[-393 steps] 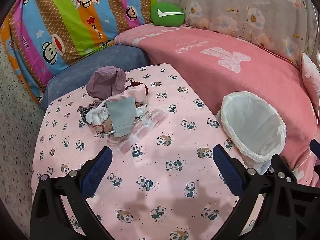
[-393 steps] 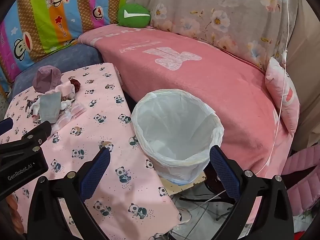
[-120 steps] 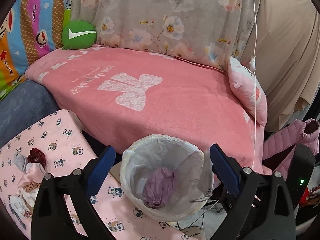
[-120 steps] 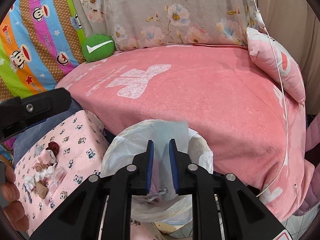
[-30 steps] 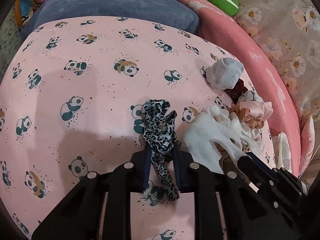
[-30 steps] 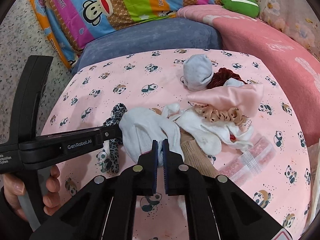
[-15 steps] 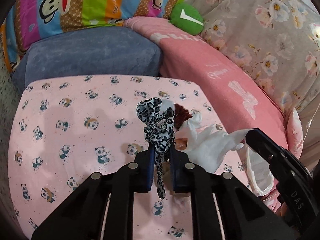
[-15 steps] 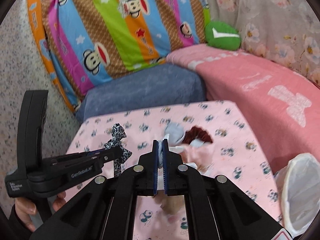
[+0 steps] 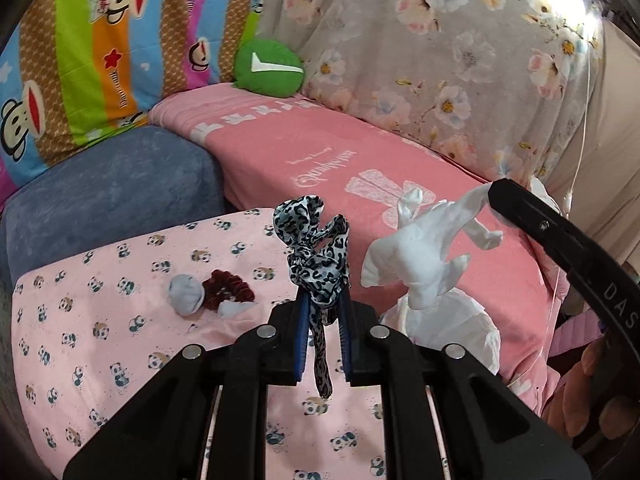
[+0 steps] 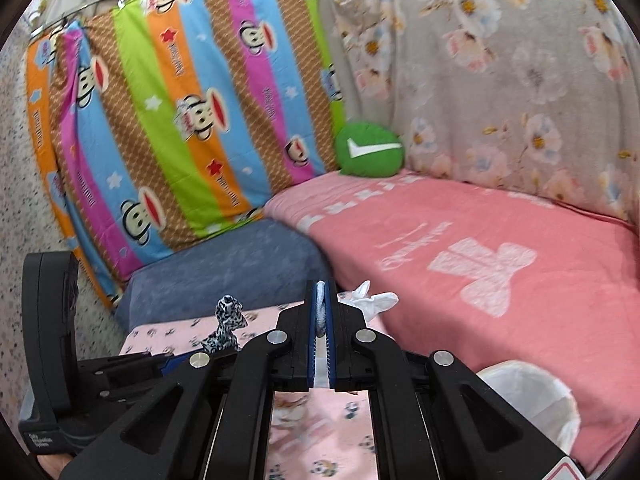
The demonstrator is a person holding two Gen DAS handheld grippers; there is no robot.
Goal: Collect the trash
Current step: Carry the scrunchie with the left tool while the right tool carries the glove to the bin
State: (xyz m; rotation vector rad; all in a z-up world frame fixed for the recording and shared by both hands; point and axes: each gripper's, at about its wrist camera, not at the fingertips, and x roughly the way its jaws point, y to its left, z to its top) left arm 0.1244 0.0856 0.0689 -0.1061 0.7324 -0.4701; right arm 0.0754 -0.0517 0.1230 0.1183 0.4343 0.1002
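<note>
We have just lifted two things up off the table (image 9: 100, 320). A moment ago both lay low on the panda cloth; now they hang in the air.

Our left tongs (image 9: 323, 312) are squeezed tight on the spotty scrunchie (image 9: 316, 256), and its tail dangles down between the blue pads. Our right tongs (image 10: 320, 320) are pressed shut on the white glove (image 9: 420, 256), which flops out to the side with its fingers sticking up.

The bin (image 10: 532, 404) with the white bag sits low at the right, beside the pink bed (image 10: 480, 248) and just past the table edge. We think the next job is to carry both things over it and let go.

More trash waits on the table: a little grey sock (image 9: 185, 294) touching a dark red scrunchie (image 9: 228, 292). So we are not done yet.
</note>
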